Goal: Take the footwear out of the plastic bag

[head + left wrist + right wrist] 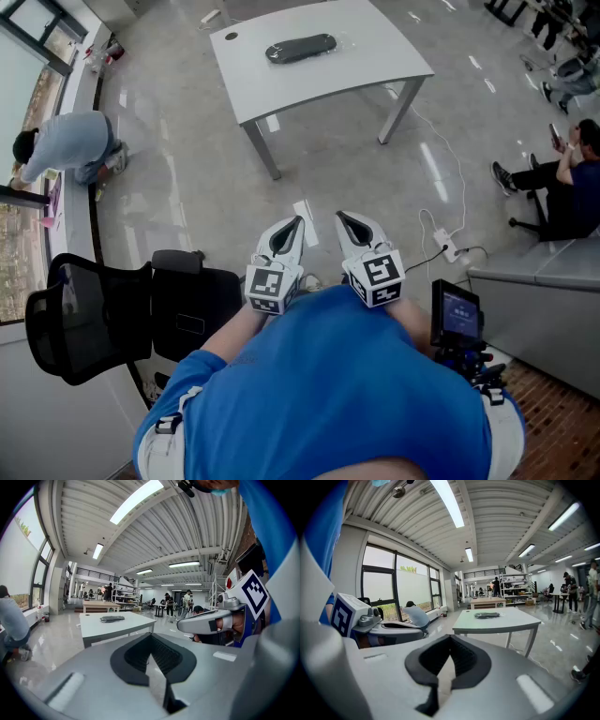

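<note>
The dark footwear, inside its plastic bag, lies toward the tabletop's far edge, well apart from both grippers. The left gripper and right gripper hover side by side short of the tabletop's near edge, jaws closed together and empty.

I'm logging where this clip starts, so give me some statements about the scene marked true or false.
The bag lies on the table. True.
The left gripper holds the bag. False: it is shut on nothing, well short of the table.
The right gripper is shut. True.
The black chair stands on the table. False: it stands on the floor.
</note>
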{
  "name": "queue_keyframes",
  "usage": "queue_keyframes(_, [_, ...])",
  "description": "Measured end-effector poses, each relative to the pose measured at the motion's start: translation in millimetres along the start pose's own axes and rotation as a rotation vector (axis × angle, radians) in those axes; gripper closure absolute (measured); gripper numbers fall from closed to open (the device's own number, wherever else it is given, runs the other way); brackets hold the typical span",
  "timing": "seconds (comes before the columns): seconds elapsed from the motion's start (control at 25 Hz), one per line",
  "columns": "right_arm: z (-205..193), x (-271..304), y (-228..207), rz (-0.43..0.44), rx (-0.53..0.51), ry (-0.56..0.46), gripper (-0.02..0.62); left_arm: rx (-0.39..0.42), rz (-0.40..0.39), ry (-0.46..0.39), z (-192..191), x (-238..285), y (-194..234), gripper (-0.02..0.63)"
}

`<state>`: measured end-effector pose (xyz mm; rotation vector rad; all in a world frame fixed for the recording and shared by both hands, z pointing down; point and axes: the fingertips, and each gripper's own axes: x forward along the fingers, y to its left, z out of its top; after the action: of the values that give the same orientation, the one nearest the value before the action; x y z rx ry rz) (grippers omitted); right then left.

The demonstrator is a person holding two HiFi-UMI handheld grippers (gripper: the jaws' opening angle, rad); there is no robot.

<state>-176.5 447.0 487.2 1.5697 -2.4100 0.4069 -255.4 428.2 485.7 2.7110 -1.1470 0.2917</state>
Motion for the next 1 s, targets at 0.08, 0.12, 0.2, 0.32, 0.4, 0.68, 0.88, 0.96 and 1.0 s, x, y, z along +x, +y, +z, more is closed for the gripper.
queue_keyframes(0.08, [3.7,-0.9,3.8,0.005,-0.005,-0.001,0.592,0.0,0.0,0.003,0.4,-6.3,1.0,0.6])
queue_keyframes(0.12, [5.8,-0.9,5.3,0.006,-0.008,-0.002,0.592,0.002,-0.002,0.001,0.3,-8.3,1.9,0.6])
queue_keyframes(0.2, [10.6,1.5,5.2,0.009,-0.006,-0.01,0.592,0.008,-0.005,-0.009,0.7,-7.9,5.0,0.599])
queue_keyframes(0.32, [17.2,14.5,-7.7,0.014,-0.001,-0.026,0.592,0.004,0.001,-0.012,6.0,7.1,13.4,0.599])
queue_keyframes(0.4, [21.0,26.2,-21.7,0.021,0.0,-0.035,0.592,0.009,0.008,-0.018,7.9,23.0,19.8,0.6])
queue_keyframes(0.68, [45.0,57.9,-81.0,0.056,0.001,-0.065,0.592,0.004,0.035,-0.023,29.5,87.5,28.7,0.6])
queue_keyframes(0.88, [69.2,71.1,-133.2,0.066,0.001,-0.083,0.592,-0.013,0.029,-0.063,60.2,139.9,23.3,0.6])
queue_keyframes(0.96, [77.5,75.1,-149.0,0.068,0.001,-0.086,0.592,-0.038,0.008,-0.078,70.9,156.0,20.4,0.598])
queue_keyframes(1.0, [81.4,76.9,-157.1,0.068,0.002,-0.088,0.593,-0.05,-0.002,-0.081,76.0,164.2,18.7,0.599])
